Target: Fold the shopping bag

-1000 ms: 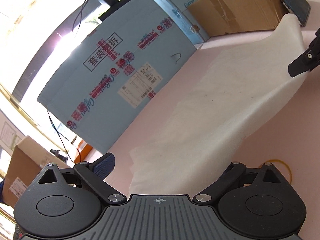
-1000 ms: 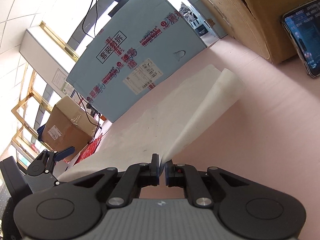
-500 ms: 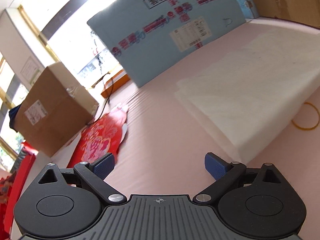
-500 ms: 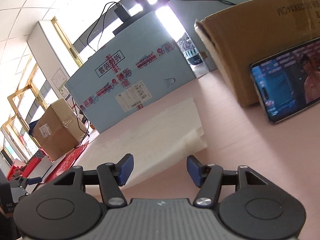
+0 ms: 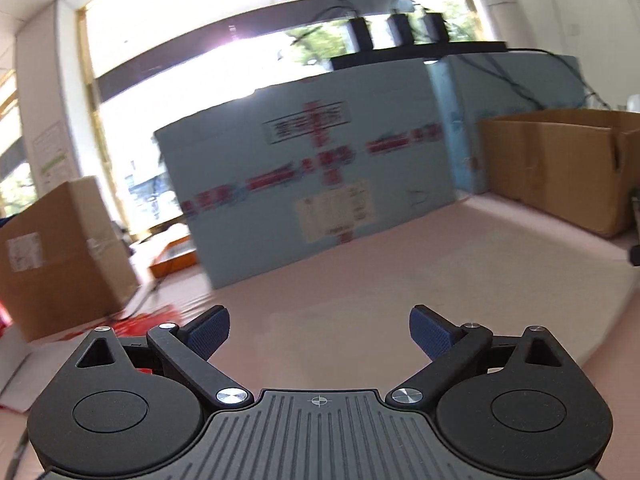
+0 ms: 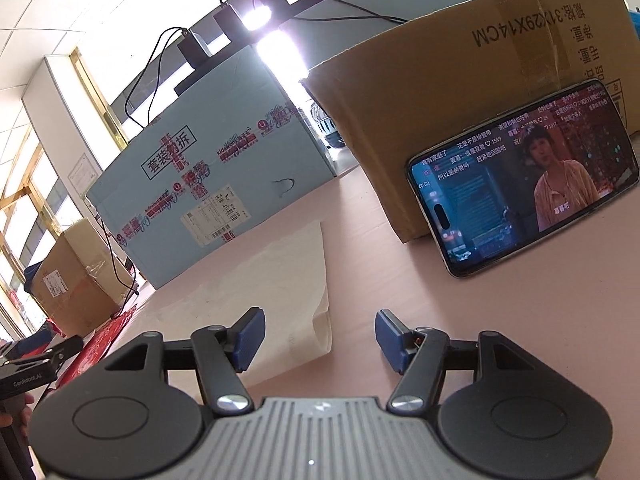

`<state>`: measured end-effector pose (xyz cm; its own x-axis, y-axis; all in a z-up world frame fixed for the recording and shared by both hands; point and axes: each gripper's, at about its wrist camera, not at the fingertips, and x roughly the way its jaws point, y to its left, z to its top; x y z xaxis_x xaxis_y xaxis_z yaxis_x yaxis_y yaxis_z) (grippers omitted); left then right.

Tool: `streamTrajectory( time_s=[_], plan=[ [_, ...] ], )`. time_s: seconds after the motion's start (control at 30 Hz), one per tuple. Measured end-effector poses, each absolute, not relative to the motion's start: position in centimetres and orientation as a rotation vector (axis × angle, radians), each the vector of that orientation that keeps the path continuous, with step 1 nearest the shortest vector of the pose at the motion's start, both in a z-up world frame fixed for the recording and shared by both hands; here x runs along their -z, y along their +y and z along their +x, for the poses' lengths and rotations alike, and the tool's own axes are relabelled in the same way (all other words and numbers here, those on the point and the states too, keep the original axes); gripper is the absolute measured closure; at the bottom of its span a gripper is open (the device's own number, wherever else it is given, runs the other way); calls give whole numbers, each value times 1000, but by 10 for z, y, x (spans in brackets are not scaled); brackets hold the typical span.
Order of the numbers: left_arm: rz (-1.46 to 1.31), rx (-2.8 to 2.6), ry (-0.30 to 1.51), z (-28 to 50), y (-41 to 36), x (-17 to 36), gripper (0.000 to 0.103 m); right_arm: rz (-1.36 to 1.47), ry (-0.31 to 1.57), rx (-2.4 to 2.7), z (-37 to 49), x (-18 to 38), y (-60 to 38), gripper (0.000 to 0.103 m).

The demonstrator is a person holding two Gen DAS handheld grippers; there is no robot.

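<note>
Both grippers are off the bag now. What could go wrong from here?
The folded shopping bag lies loose with both the right gripper and left gripper open, so the fold near its corner may spring up. The phone only leans against the cardboard box; a wide right-hand move might topple it. The left view is blurred, so regrasping there is unreliable.

The shopping bag (image 6: 256, 280) lay flat on the table (image 6: 520, 320), in front of the big printed box (image 6: 208, 172) which stood at the back. To the right of the bag a phone (image 6: 524, 176) leaned against a cardboard box (image 6: 460, 92). Far left, another carton (image 6: 68, 280) stood behind the table edge. The right gripper (image 6: 318, 340) was above the bag's near right corner, the left gripper (image 5: 318, 334) over the table.
</note>
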<state>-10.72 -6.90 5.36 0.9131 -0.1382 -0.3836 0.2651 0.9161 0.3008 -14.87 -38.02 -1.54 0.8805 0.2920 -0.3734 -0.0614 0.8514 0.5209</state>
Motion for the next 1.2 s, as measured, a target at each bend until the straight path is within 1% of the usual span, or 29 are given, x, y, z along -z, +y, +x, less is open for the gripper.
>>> streamTrajectory(
  time_s=[0.13, 0.23, 0.5, 0.73, 0.8, 0.97, 1.0, 1.1, 1.2],
  plan=[
    [519, 412, 418, -93, -136, -24, 5, 488, 444, -175, -154, 12, -376, 39],
    [561, 517, 450, -97, -154, -8, 5, 463, 422, -185, -158, 7, -372, 39],
    [511, 543, 454, -97, -148, 1, 4, 447, 433, -336, -148, -2, -345, 39],
    [479, 559, 468, -92, -143, -2, 3, 459, 498, -340, -142, 1, -338, 39],
    [479, 556, 469, -92, -143, -1, 2, 479, 476, -338, -148, -1, -341, 39],
    [494, 540, 457, -93, -144, 0, 0, 499, 319, -356, -168, -17, -351, 39],
    [494, 540, 457, -93, -144, 0, 0, 494, 321, -369, -167, -18, -350, 38],
    [494, 540, 455, -93, -144, 0, 0, 487, 384, -389, -156, -16, -345, 38],
    [499, 538, 452, -94, -144, 0, 0, 501, 493, -384, -141, -6, -341, 38]
  ],
)
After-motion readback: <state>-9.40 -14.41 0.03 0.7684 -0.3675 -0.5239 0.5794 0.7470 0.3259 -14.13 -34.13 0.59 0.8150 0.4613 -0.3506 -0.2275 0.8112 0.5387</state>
